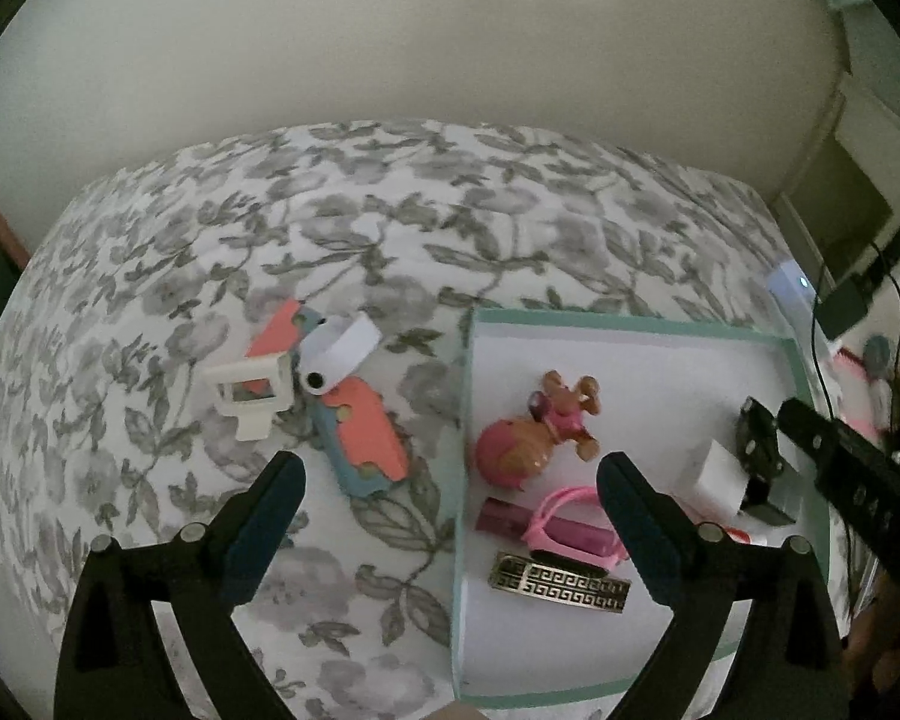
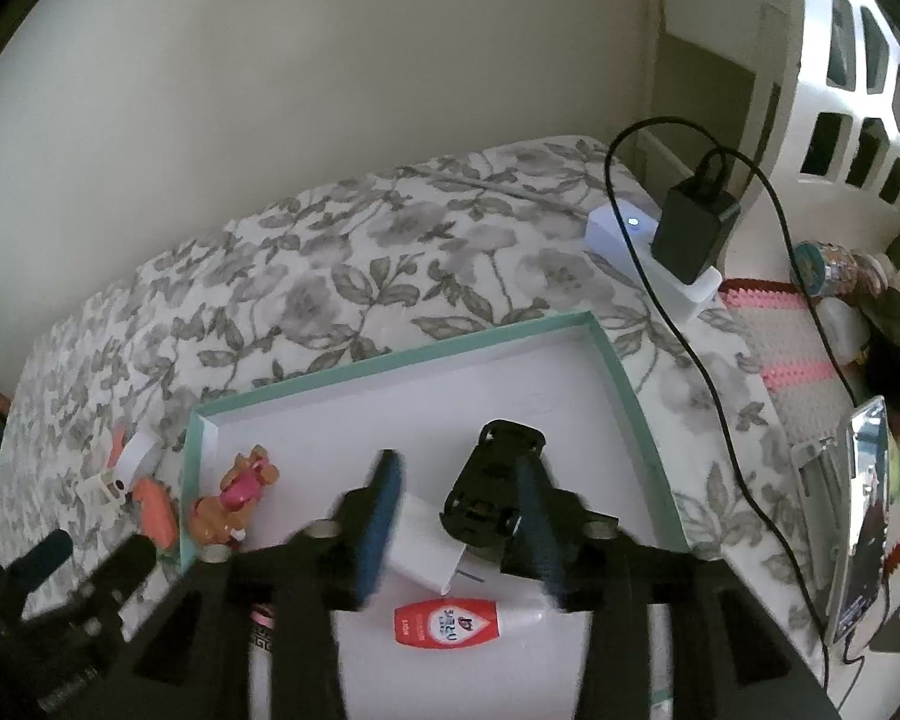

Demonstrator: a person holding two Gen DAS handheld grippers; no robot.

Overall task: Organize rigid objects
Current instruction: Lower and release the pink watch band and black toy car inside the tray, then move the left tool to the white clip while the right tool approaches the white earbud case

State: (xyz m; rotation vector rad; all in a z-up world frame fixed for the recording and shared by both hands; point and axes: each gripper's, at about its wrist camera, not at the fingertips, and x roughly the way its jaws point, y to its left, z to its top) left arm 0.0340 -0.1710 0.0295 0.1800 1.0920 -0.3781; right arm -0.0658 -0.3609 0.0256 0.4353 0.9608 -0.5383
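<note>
R gripper (image 2: 456,516): fingers spread, nothing pinched; low over the tray's right half, pointing toward its far edge (left finger motion-blurred).
Between R fingers: white block (image 2: 421,552) flat on the tray floor, touching a black toy car (image 2: 491,495) lying belly-up by the right finger.
L gripper (image 1: 450,516): fingers spread wide, holding nothing; straddles the tray's left wall, one finger over the bedspread, the other over the tray.
Tray (image 1: 624,321): mint rim, white floor, on the bed's right part.
Near R gripper's base: red-and-white tube (image 2: 450,621) flat near the tray's front edge; label writing too small to read.
Tray's left half: pink-dressed figurine (image 1: 564,408) against a pink-gold ball (image 1: 513,450); nearer the front, a dark-pink stick (image 1: 510,517) under a pink strap piece (image 1: 561,528), then a gold key-pattern clip (image 1: 561,585).
Bedspread (image 1: 390,222) left of the tray: salmon-blue case (image 1: 366,438), white tape roll (image 1: 339,354), white clip (image 1: 252,399), all bunched together.
Bed's right corner: white box w/ blue light (image 2: 621,228), black plug (image 2: 693,228) on it.
</note>
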